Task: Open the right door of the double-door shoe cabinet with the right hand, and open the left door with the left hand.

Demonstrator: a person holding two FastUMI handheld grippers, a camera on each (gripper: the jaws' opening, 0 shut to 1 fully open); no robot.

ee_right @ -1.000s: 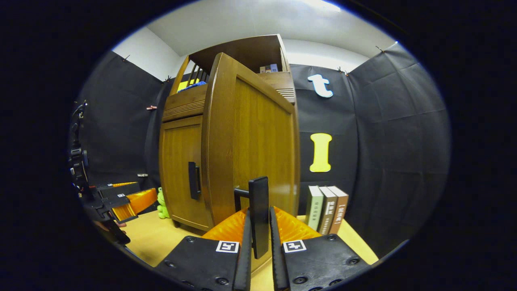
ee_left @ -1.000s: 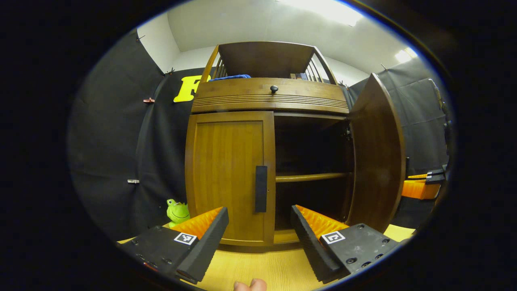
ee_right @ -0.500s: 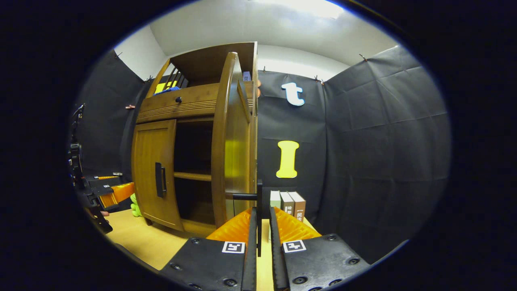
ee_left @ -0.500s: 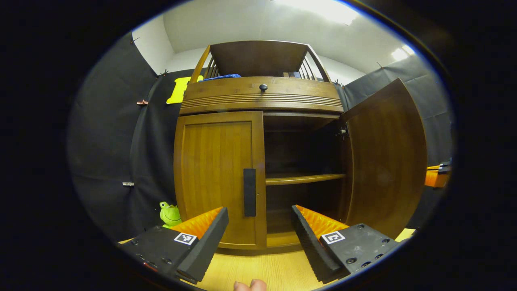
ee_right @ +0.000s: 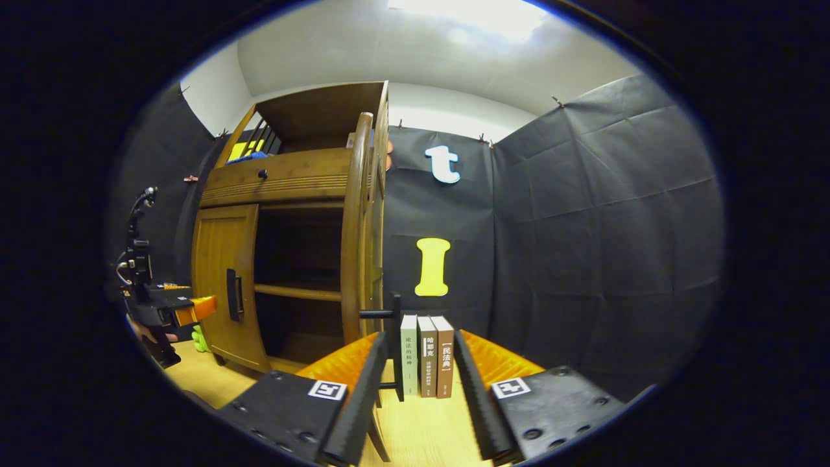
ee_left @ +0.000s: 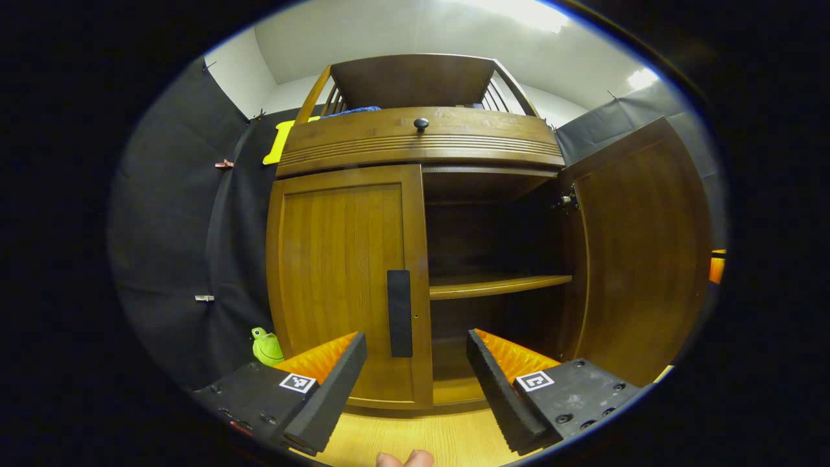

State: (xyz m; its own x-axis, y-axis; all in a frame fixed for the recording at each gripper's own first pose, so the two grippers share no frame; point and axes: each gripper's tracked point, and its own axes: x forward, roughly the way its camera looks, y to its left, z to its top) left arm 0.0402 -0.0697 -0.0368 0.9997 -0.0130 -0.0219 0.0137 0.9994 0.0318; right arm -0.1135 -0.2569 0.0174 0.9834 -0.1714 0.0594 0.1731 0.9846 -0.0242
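The wooden shoe cabinet (ee_left: 421,146) fills the left gripper view. Its left door (ee_left: 337,279) is closed, with a black upright handle (ee_left: 399,313) at its inner edge. The right door (ee_left: 642,246) stands swung wide, showing a dark inside with one shelf (ee_left: 499,284). My left gripper (ee_left: 416,344) is open, close in front of the left door's handle, not touching it. In the right gripper view the right door (ee_right: 355,227) is seen edge-on. My right gripper (ee_right: 420,342) is open, and that door's handle (ee_right: 397,347) stands free between its fingers, nearer the left one. The left gripper (ee_right: 191,308) appears far left.
A green frog toy (ee_left: 267,347) sits on the wooden floor board by the cabinet's left foot. Three upright books (ee_right: 428,357) stand right of the open door, just beyond my right gripper. A drawer with a round knob (ee_left: 421,123) tops the doors. A person's fingertips (ee_left: 405,459) show at the bottom edge.
My right gripper has opened and let go of the right door's handle, after swinging that door wider. The left gripper has come closer to the left door and its handle.
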